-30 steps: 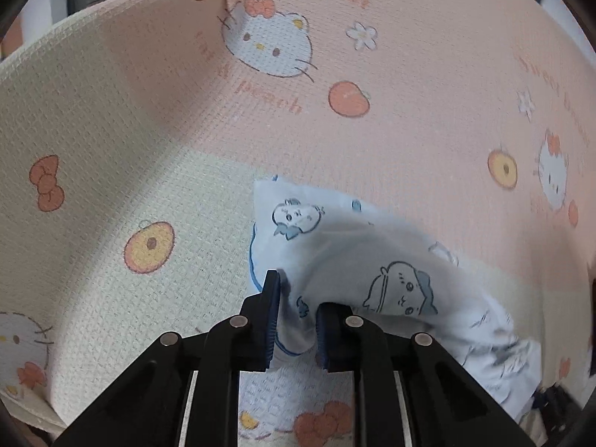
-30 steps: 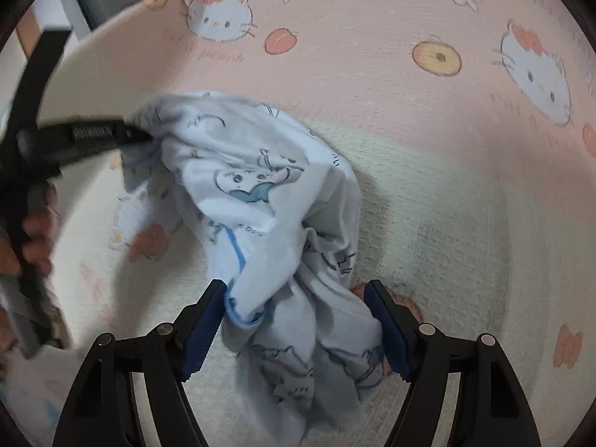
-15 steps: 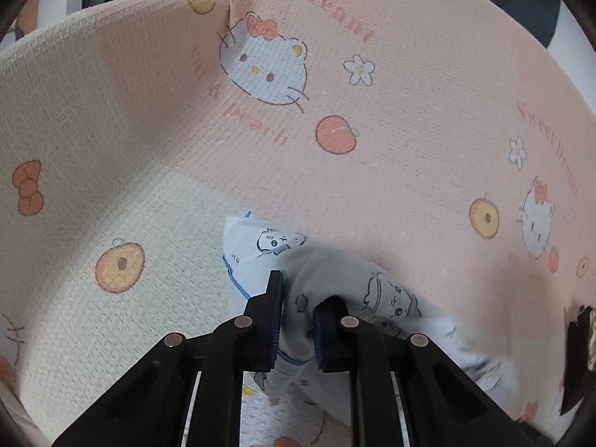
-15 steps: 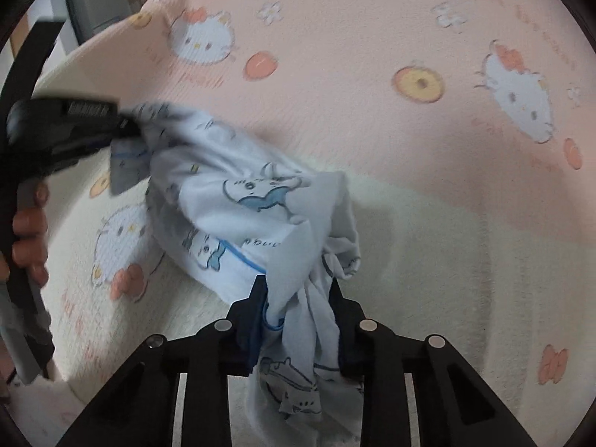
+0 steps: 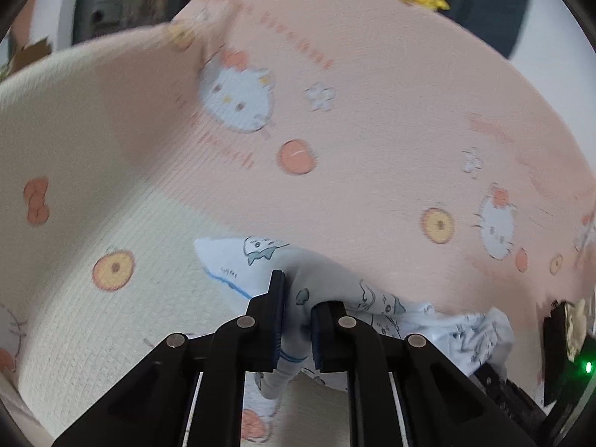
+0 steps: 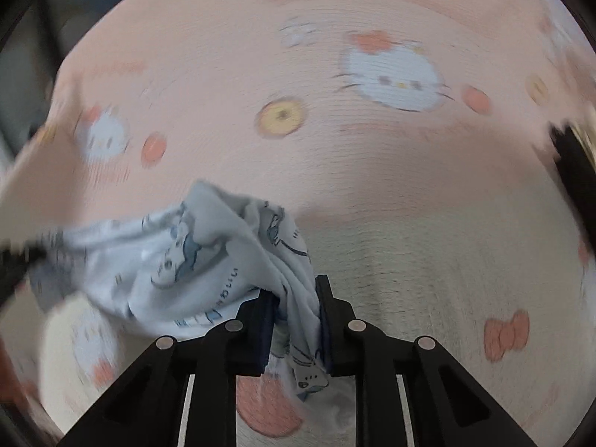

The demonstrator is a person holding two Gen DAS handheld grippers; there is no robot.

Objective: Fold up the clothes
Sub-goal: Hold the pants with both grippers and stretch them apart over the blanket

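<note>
- White cotton garment (image 5: 260, 260), printed with small blue cartoon figures, hangs bunched between my two tongs above the pink-and-cream blanket (image 5: 372, 111)
- Left tongs (image 5: 298, 320) are clenched on its blue-trimmed edge, at 6 o'clock in the left view
- Right tongs (image 6: 296, 320) are clenched on a twisted wad; I judge two grips serve to spread it
</note>
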